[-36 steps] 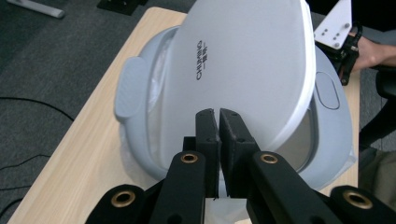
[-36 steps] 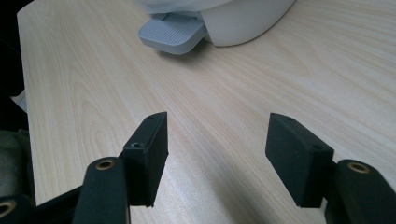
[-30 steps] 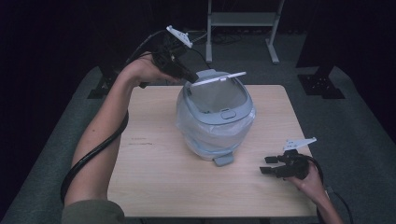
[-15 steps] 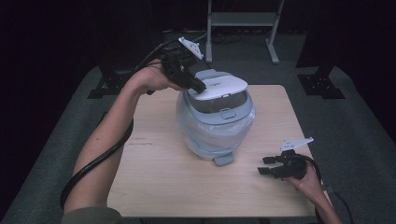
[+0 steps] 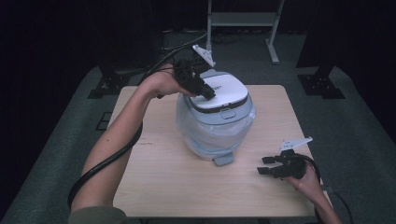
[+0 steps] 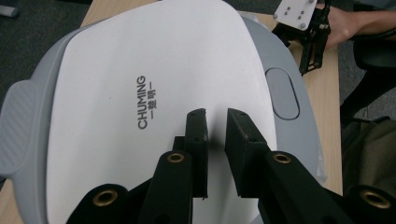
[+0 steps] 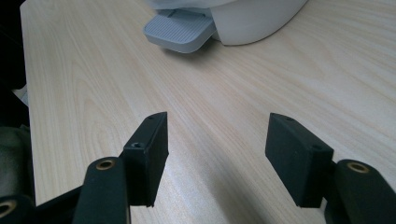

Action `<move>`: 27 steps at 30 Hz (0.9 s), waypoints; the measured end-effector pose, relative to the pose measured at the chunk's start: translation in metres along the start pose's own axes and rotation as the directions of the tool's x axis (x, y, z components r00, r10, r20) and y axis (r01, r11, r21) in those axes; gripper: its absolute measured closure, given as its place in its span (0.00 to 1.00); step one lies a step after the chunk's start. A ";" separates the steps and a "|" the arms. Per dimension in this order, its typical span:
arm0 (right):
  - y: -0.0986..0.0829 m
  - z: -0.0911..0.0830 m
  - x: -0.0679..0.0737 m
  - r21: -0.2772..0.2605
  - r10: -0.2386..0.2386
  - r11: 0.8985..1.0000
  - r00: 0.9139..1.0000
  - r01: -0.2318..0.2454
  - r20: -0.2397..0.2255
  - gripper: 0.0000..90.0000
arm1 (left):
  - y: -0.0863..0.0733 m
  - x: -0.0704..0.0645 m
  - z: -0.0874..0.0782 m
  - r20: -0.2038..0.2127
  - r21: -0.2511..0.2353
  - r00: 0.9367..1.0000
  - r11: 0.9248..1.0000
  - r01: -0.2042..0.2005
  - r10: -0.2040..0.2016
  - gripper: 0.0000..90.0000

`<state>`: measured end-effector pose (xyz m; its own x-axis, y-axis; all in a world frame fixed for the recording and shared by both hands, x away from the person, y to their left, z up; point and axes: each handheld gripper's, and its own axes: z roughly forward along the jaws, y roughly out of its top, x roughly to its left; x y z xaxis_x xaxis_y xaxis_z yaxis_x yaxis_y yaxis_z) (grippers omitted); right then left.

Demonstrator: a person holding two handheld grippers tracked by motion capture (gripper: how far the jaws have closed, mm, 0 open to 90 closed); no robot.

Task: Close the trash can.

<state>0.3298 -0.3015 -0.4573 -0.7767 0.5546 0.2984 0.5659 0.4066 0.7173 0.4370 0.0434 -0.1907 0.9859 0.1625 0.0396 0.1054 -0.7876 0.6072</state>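
A pale grey pedal bin (image 5: 212, 128) with a clear liner bag stands in the middle of the wooden table (image 5: 159, 182). Its white lid (image 5: 226, 91) marked CHUMING (image 6: 140, 70) lies down on the bin. My left gripper (image 5: 208, 94) rests on the lid's near-left part, its jaws almost together with nothing between them (image 6: 215, 116). The bin's grey foot pedal (image 5: 223, 159) (image 7: 180, 28) points toward the table's front. My right gripper (image 5: 264, 165) (image 7: 217, 140) hovers low over the table's front right, open and empty, aimed at the pedal.
A metal stand (image 5: 243, 18) stands on the carpet behind the table. Dark equipment bases sit on the floor at the left (image 5: 109, 84) and right (image 5: 322, 84). The right gripper and hand (image 6: 310, 46) lie beyond the lid in the left gripper view.
The lid stood raised a second ago; my left gripper has pushed it down flat onto the bin. The right gripper has stayed almost still.
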 end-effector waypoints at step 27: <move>-0.001 -0.003 0.000 -0.007 -0.001 1.000 1.000 0.001 0.013 0.42 | 0.006 -0.007 0.029 -0.036 -0.067 0.999 0.997 0.037 -0.039 0.81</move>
<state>0.3292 -0.3038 -0.4562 -0.7734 0.5638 0.2898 0.5634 0.4020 0.7218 0.4344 0.0201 -0.2103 0.9757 0.2146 0.0443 0.1327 -0.7397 0.6598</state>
